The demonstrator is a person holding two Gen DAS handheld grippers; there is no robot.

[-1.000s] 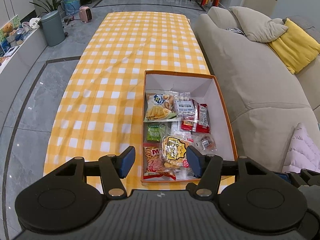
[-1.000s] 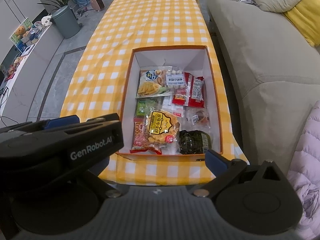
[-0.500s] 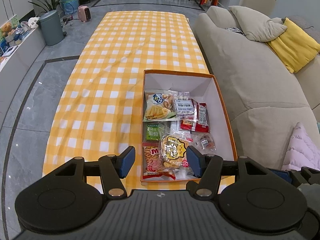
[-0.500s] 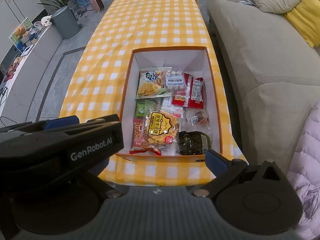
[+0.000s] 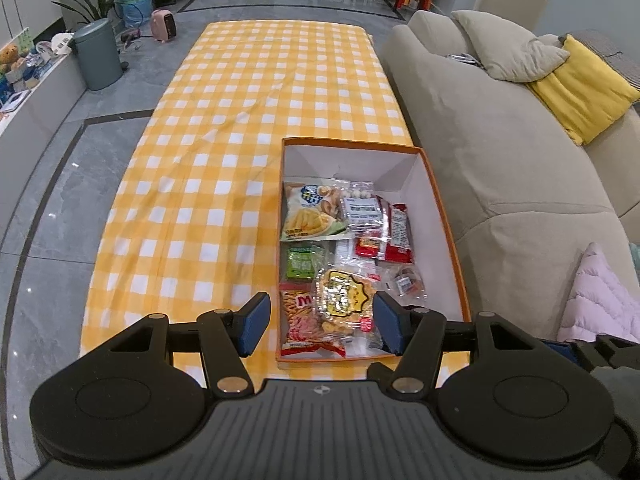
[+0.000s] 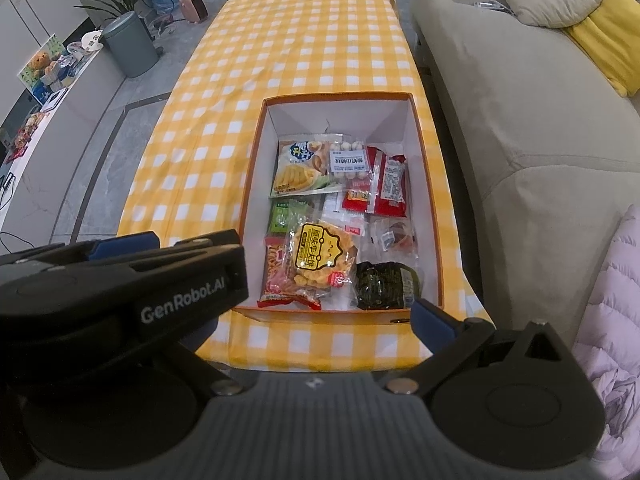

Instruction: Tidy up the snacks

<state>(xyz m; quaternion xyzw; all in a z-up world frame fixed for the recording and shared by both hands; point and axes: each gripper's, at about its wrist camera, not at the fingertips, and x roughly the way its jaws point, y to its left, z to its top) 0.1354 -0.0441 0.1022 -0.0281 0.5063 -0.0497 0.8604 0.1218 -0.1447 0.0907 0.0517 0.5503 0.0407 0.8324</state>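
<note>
An orange-rimmed white box (image 5: pixel 438 216) (image 6: pixel 256 168) sits on the yellow-checked table near its front right corner. In it lie several snack packs: a yellow chip bag (image 5: pixel 310 216) (image 6: pixel 300 168), a green packet (image 5: pixel 302 262), red packets (image 6: pixel 384 188), a waffle pack with a yellow label (image 5: pixel 344 300) (image 6: pixel 322 262), a red stick-snack bag (image 5: pixel 298 320) and a dark green pack (image 6: pixel 386 286). My left gripper (image 5: pixel 322 328) hovers open over the box's near end, holding nothing. My right gripper (image 6: pixel 316 322) stands wide open beside it. Its left finger is hidden behind the left gripper's body (image 6: pixel 120 280).
A beige sofa (image 5: pixel 500 152) runs along the table's right side with a yellow cushion (image 5: pixel 580 84) and a pink padded jacket (image 5: pixel 596 296). The tablecloth (image 5: pixel 224 160) stretches away on the left. A grey bin (image 5: pixel 98 54) and a low cabinet (image 6: pixel 36 132) stand across the floor.
</note>
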